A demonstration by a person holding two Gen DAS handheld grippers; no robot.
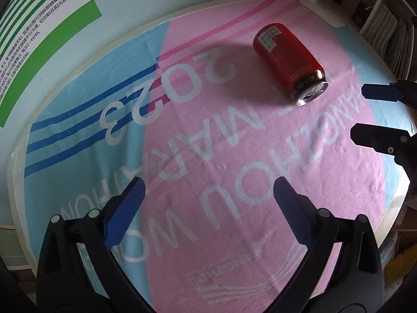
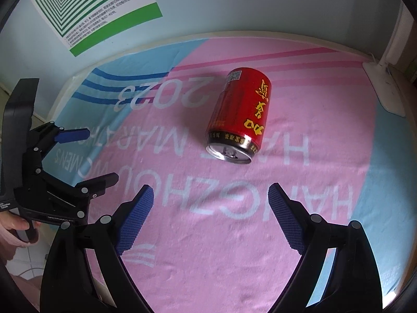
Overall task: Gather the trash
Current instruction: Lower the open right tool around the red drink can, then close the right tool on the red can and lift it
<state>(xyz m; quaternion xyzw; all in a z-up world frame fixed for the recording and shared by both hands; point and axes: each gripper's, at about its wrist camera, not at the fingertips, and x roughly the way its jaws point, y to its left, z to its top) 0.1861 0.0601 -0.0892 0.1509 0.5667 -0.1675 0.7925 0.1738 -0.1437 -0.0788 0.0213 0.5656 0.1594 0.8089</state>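
Note:
A red drink can (image 1: 289, 60) (image 2: 239, 114) with yellow characters lies on its side on a pink and blue towel (image 1: 208, 135) (image 2: 208, 221), its opened top facing me. In the left wrist view my left gripper (image 1: 208, 185) is open and empty, well short of the can, which lies ahead to the right. In the right wrist view my right gripper (image 2: 211, 190) is open and empty, and the can lies just beyond its fingertips. Each gripper shows in the other's view: the right gripper (image 1: 361, 112) open at the right edge, the left gripper (image 2: 101, 154) open at the left.
The towel covers a table against a pale wall with a green and white poster (image 1: 39, 26) (image 2: 99, 7). A white lamp base (image 1: 323, 10) (image 2: 385, 91) stands at the far right corner. Shelves with books (image 1: 385, 26) rise on the right. A hand (image 2: 15, 227) holds the left gripper.

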